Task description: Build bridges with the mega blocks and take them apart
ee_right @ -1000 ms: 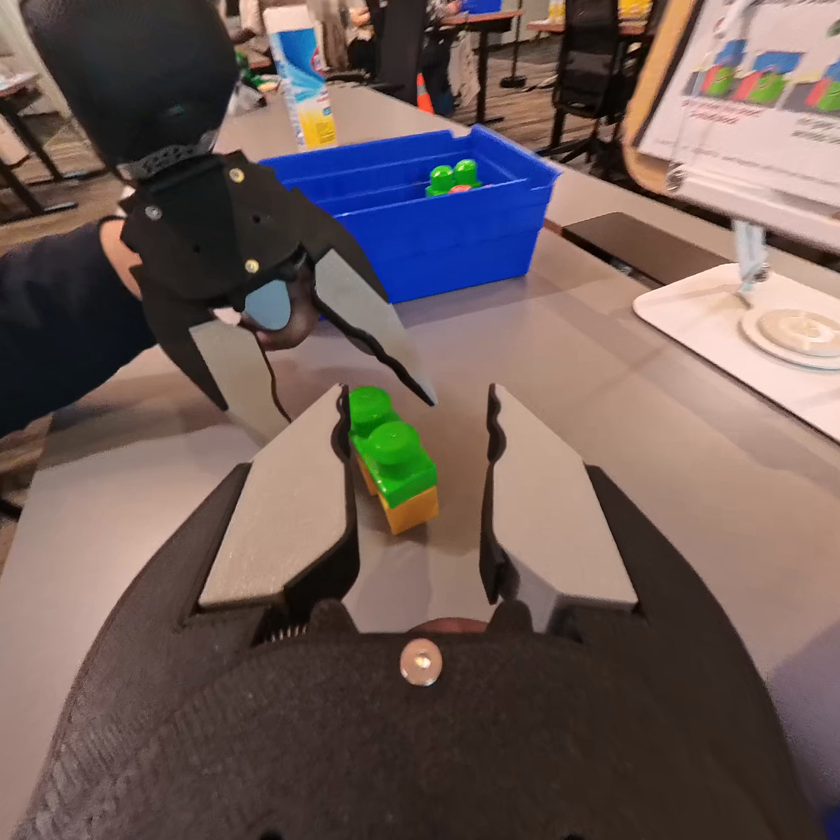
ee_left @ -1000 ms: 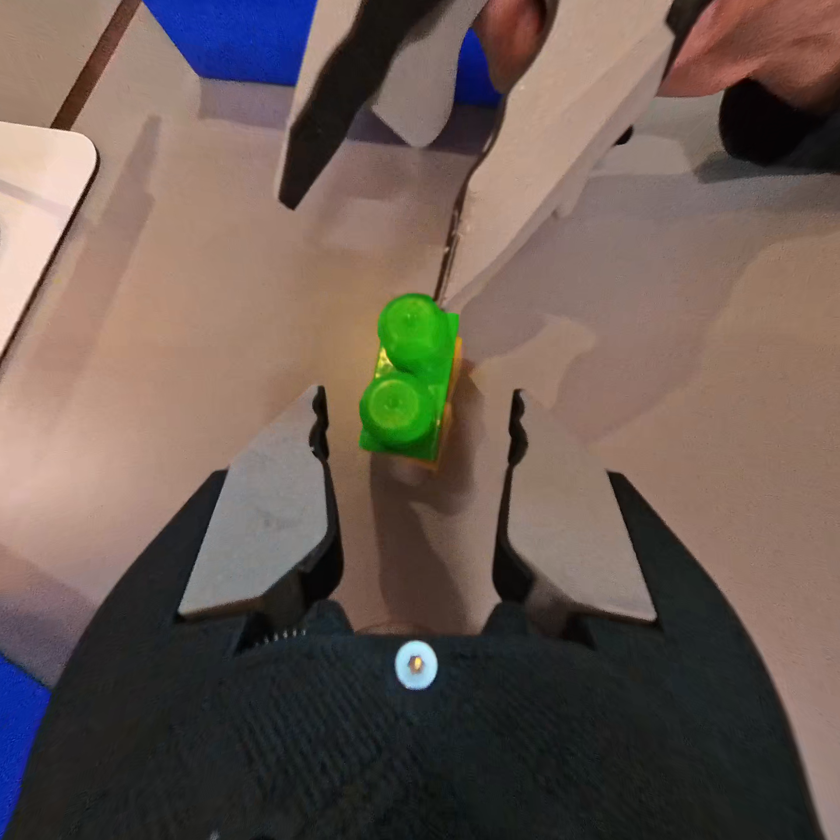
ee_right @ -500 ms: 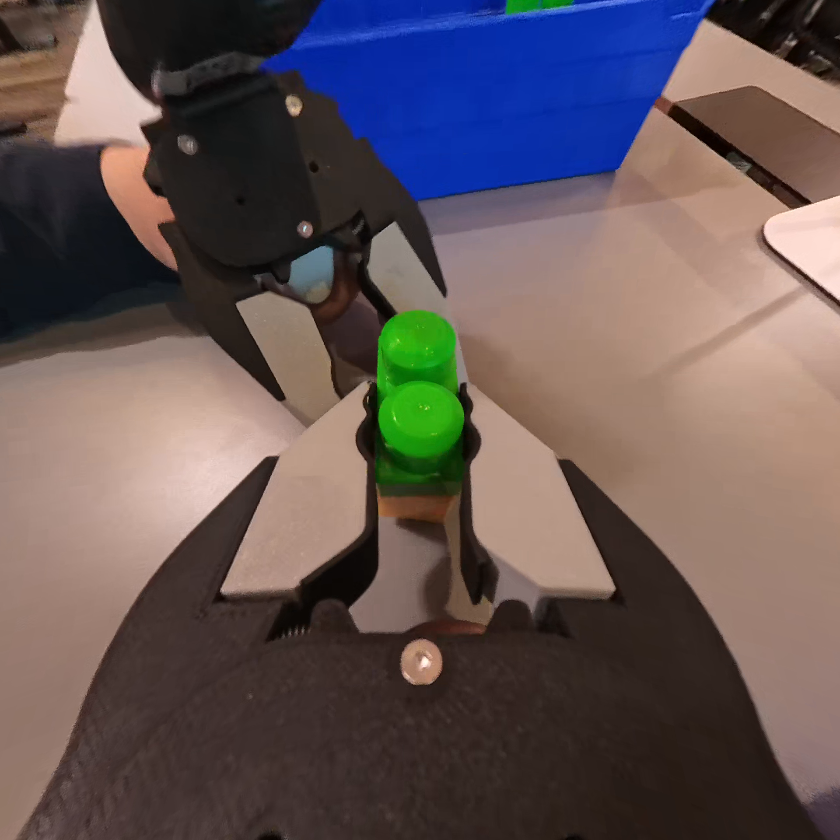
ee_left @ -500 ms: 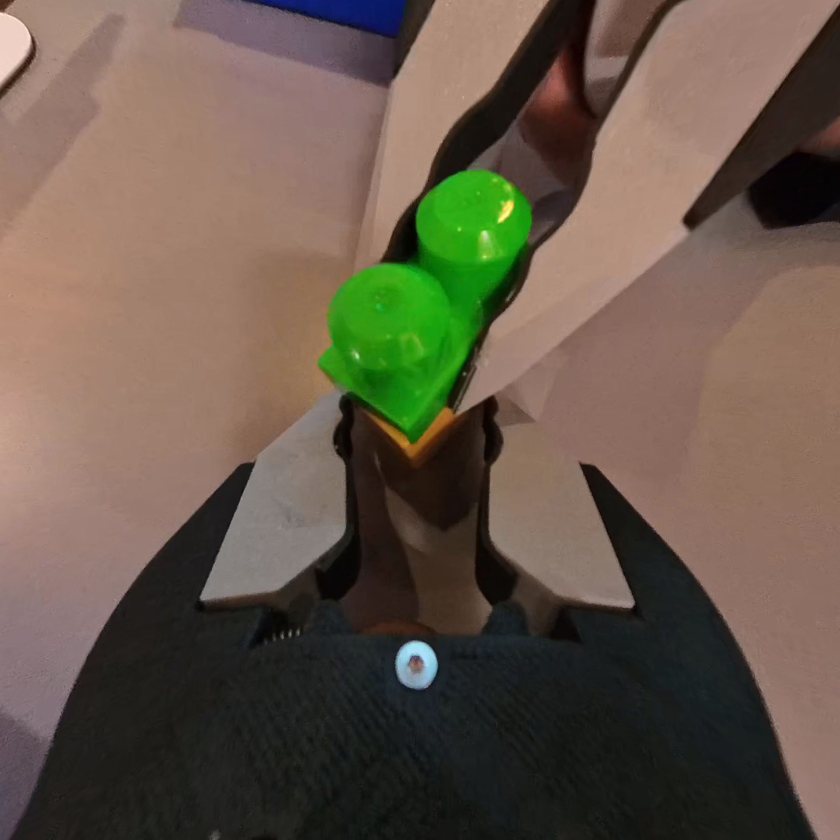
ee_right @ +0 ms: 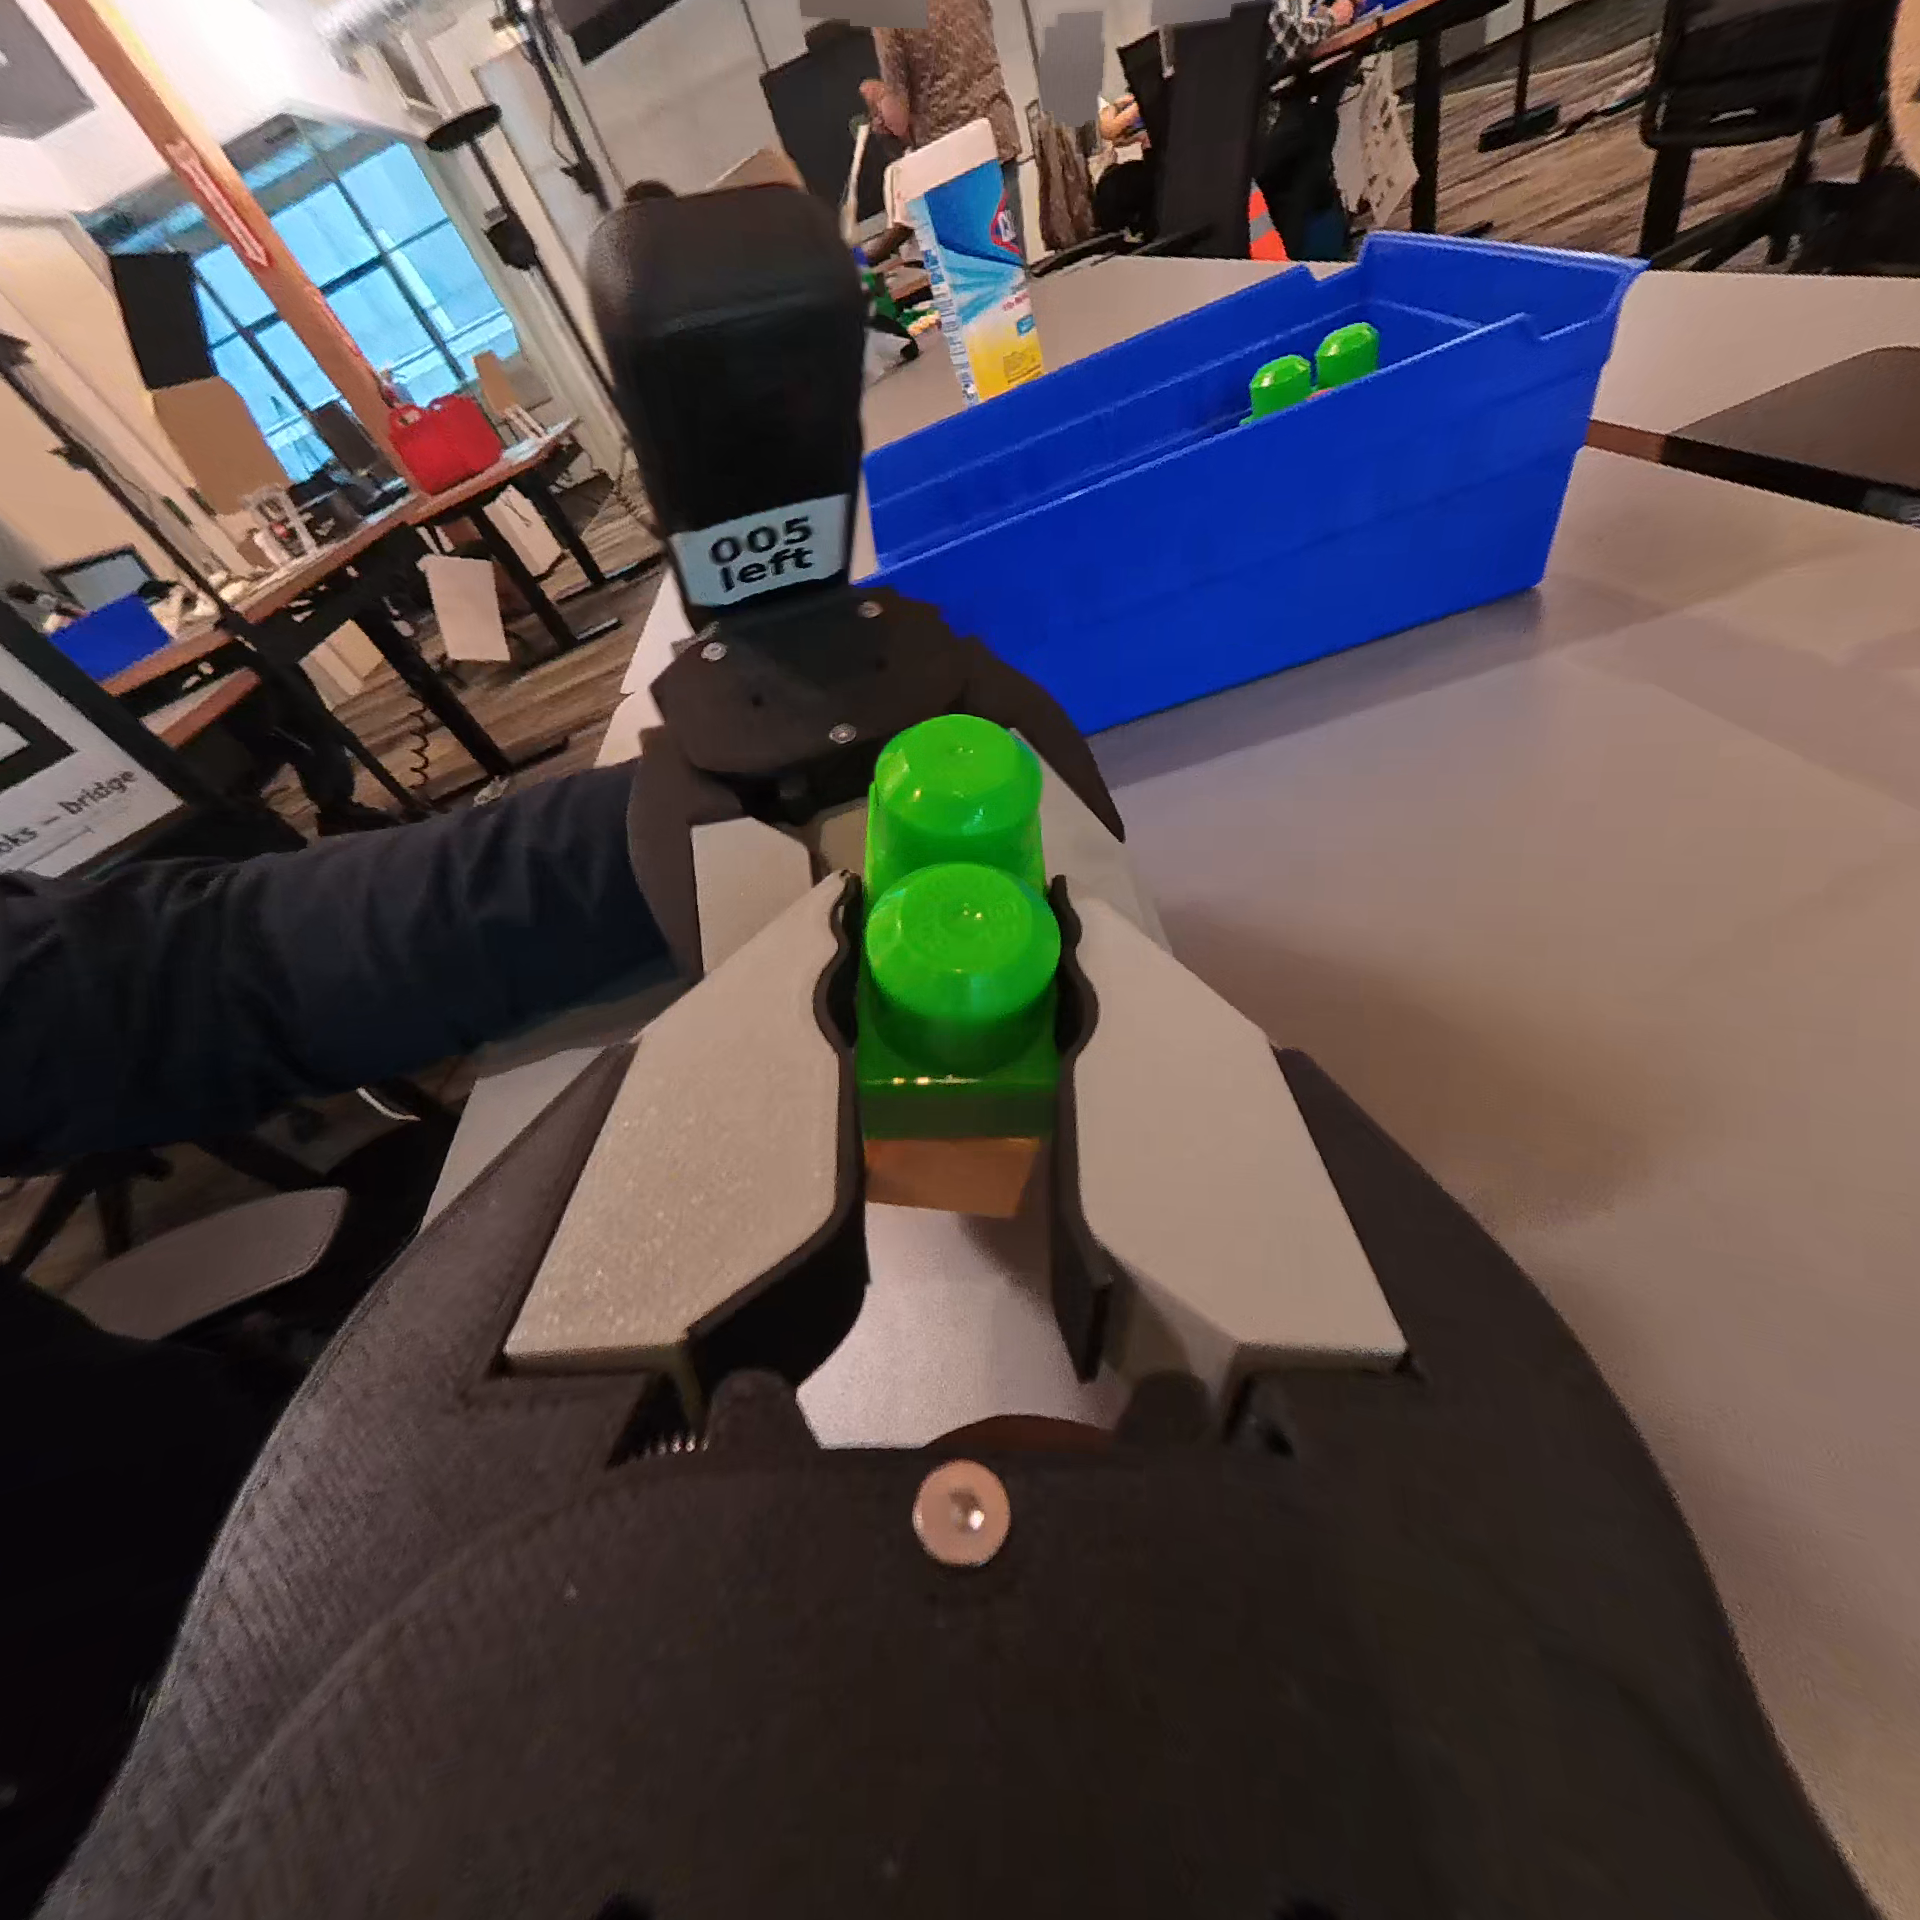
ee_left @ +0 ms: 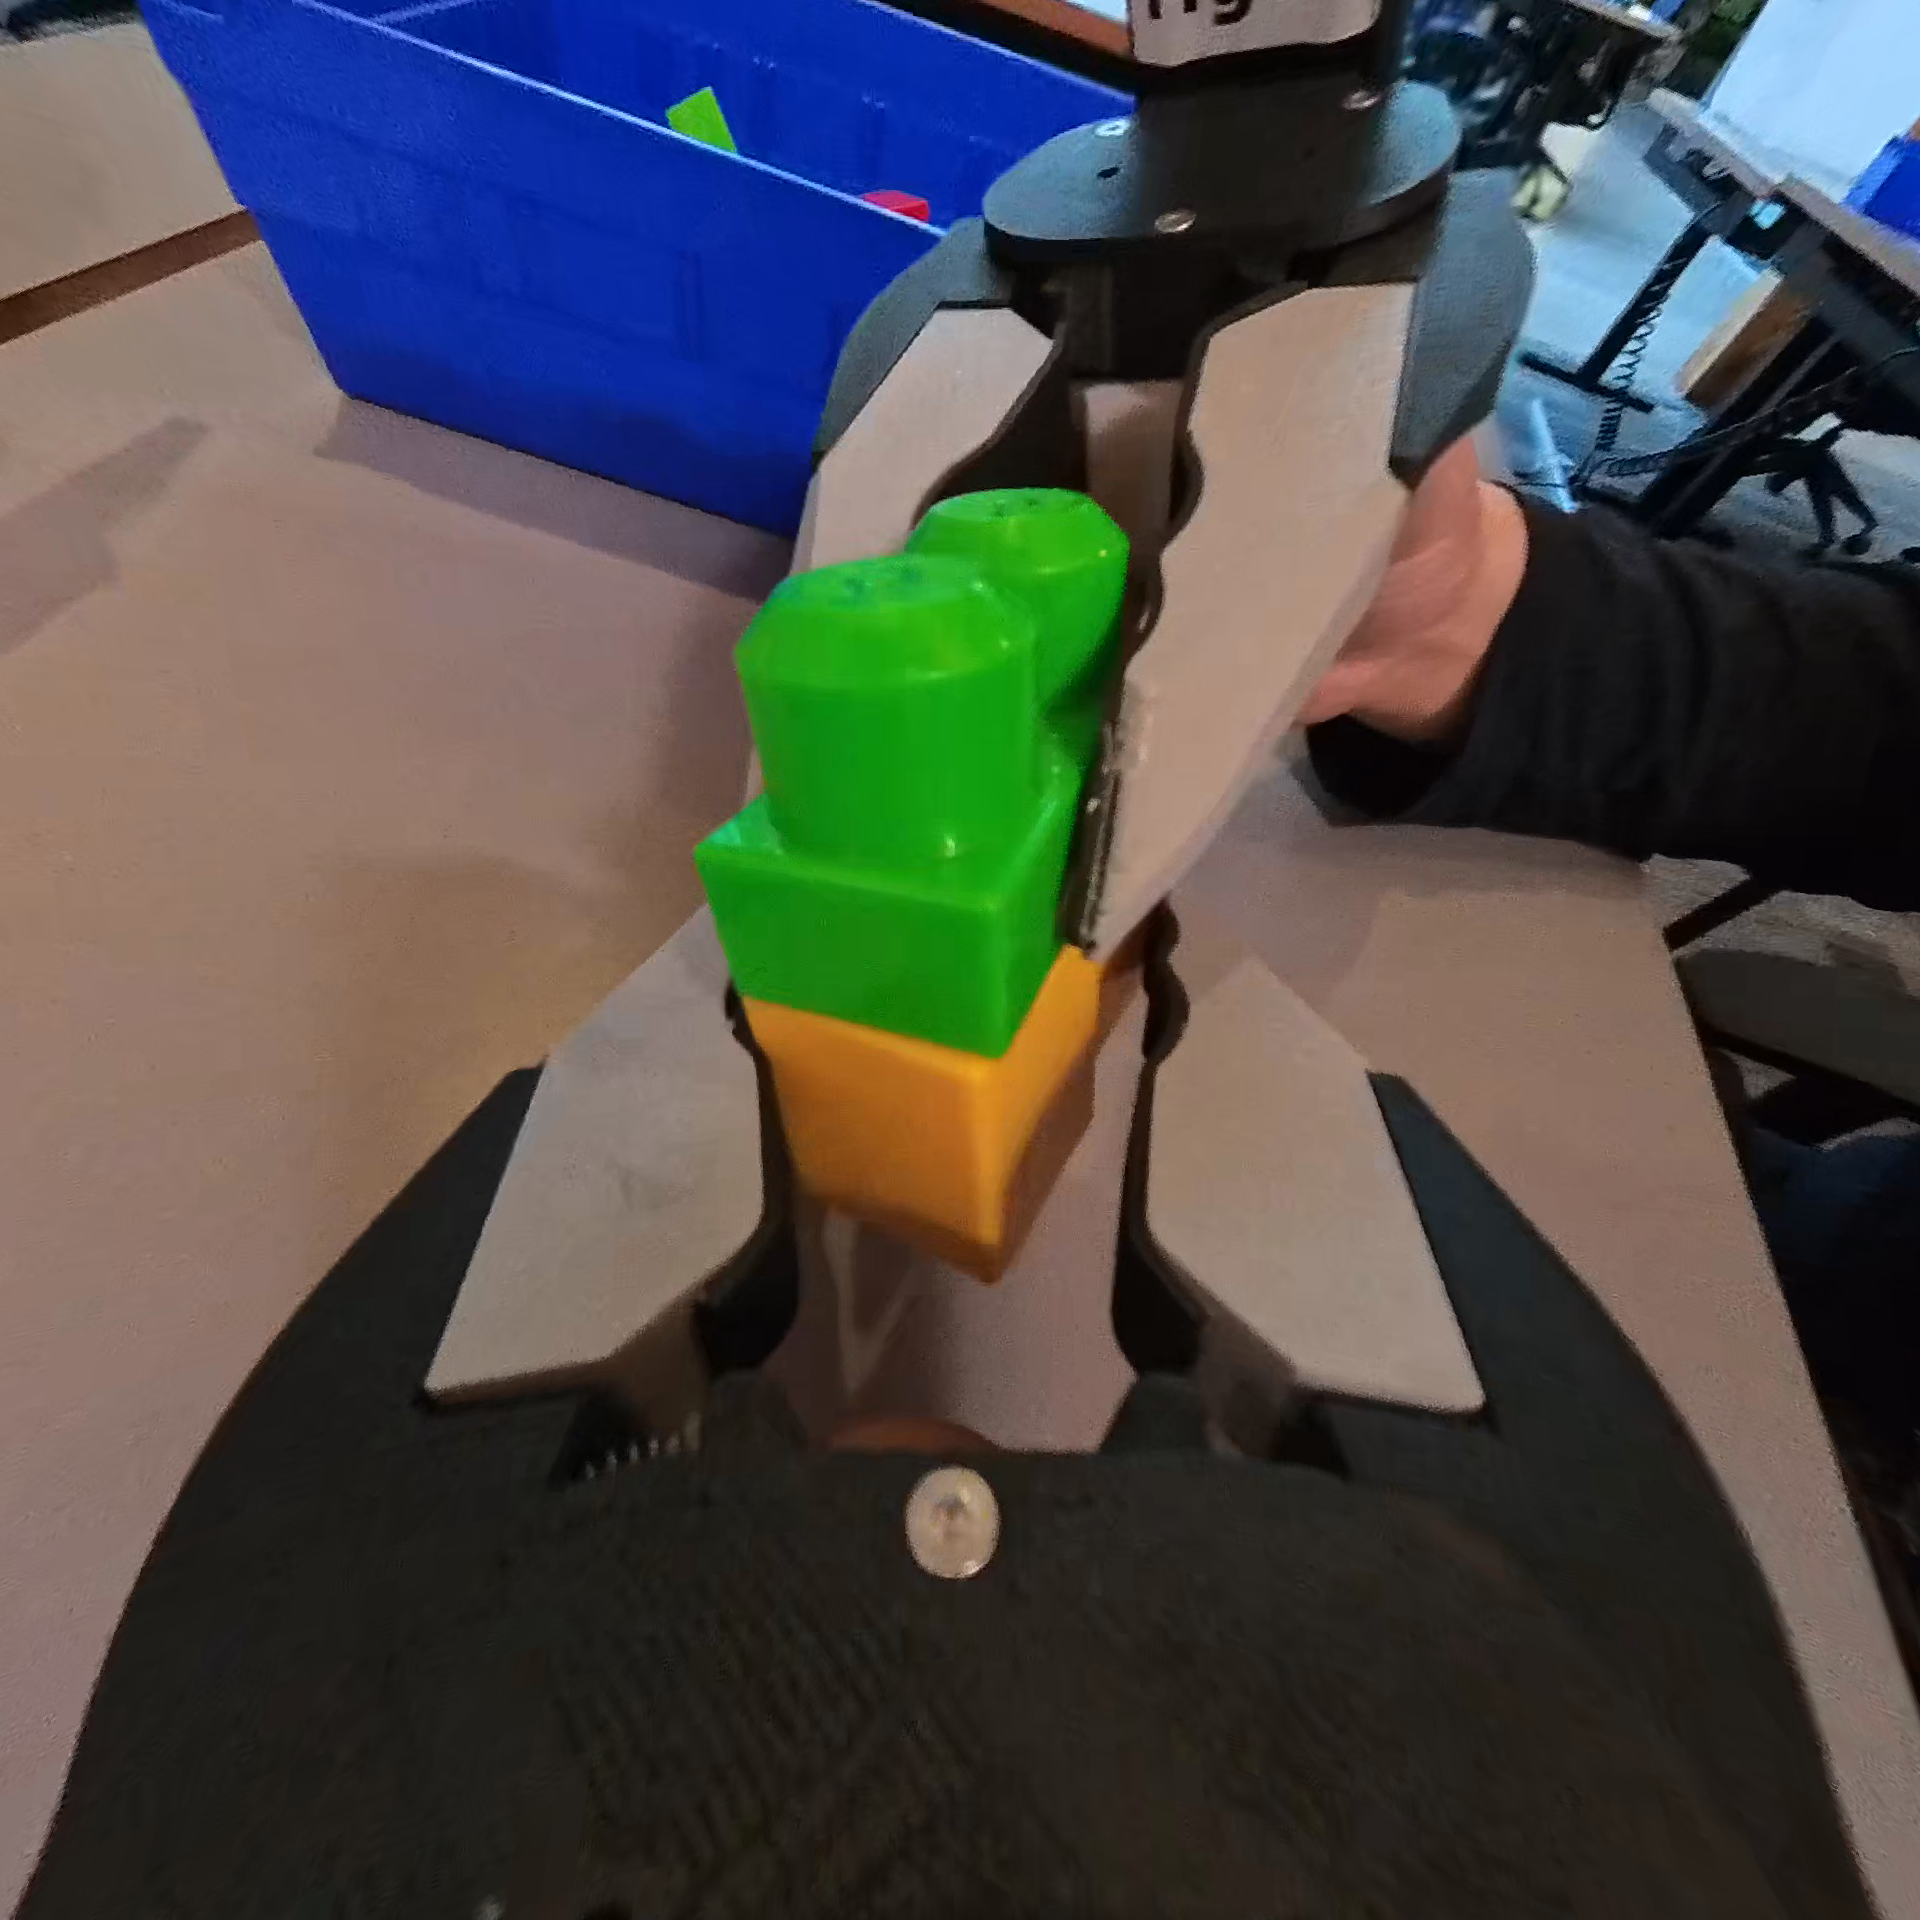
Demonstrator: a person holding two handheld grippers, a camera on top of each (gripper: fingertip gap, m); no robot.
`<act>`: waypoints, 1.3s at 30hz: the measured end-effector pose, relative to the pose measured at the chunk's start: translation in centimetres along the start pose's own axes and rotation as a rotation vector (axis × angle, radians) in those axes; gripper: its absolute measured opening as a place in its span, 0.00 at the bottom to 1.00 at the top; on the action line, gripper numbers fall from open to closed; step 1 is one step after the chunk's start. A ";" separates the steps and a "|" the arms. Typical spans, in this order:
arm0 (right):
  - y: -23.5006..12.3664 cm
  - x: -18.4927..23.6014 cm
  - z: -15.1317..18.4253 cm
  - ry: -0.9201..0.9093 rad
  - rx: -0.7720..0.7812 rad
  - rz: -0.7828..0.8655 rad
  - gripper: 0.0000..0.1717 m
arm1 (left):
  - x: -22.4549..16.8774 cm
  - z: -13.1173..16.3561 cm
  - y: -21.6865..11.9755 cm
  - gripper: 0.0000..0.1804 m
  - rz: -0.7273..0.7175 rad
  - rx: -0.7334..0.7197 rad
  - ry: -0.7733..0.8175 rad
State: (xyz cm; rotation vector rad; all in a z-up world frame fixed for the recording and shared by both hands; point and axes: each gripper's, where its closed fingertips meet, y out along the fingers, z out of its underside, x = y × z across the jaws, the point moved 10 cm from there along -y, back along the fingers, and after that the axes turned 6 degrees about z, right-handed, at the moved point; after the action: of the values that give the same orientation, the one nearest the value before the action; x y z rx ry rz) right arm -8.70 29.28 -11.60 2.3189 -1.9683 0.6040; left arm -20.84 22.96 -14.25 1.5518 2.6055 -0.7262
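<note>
A green two-stud block [ee_left: 894, 831] sits pressed onto an orange block [ee_left: 914, 1112]. My right gripper [ee_right: 956, 914] is shut on the green block [ee_right: 961, 987], with both pads against its sides, and holds the stack tilted up off the grey table [ee_right: 1558, 935]. In the left wrist view one of its fingers [ee_left: 1247, 623] lies on the green block's right side. My left gripper [ee_left: 940, 987] is open. The orange block stands between its fingers, with a gap at the right finger. In the right wrist view its fingers [ee_right: 1075, 790] spread wide behind the stack.
A blue bin [ee_right: 1247, 540] stands on the table behind the stack, with a green block [ee_right: 1314, 369] inside. It also shows in the left wrist view [ee_left: 520, 260]. A wipes canister [ee_right: 977, 281] stands beyond it. A person's hand [ee_left: 1434, 613] and dark sleeve [ee_right: 312, 966] hold the grippers.
My right gripper closed on the green block and raised the stack from the table. My left gripper came in around the orange block, narrowed, then opened wider again.
</note>
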 end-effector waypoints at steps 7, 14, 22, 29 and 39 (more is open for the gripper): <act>-0.7 -1.6 -0.1 0.140 -0.088 0.252 0.19 | -0.7 -0.6 0.6 0.53 -0.535 0.074 0.113; -0.3 -1.0 0.5 0.232 -0.129 0.360 0.19 | -1.0 -1.8 3.2 0.53 -0.801 0.146 0.207; -0.4 -1.1 0.5 0.252 -0.138 0.354 0.19 | -0.3 -1.5 3.3 0.51 -0.827 0.165 0.198; -0.3 -0.7 0.4 0.217 -0.110 0.368 0.19 | -0.1 -1.3 2.9 0.49 -0.853 0.221 0.243; 0.1 -1.0 0.9 0.280 -0.120 0.372 0.19 | 0.4 -1.1 2.9 0.50 -0.840 0.250 0.275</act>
State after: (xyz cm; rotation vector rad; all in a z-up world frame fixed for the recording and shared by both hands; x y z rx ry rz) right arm -8.69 29.97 -12.76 1.7010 -2.2342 0.7586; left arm -18.34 24.93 -14.46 0.5274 3.4951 -0.9393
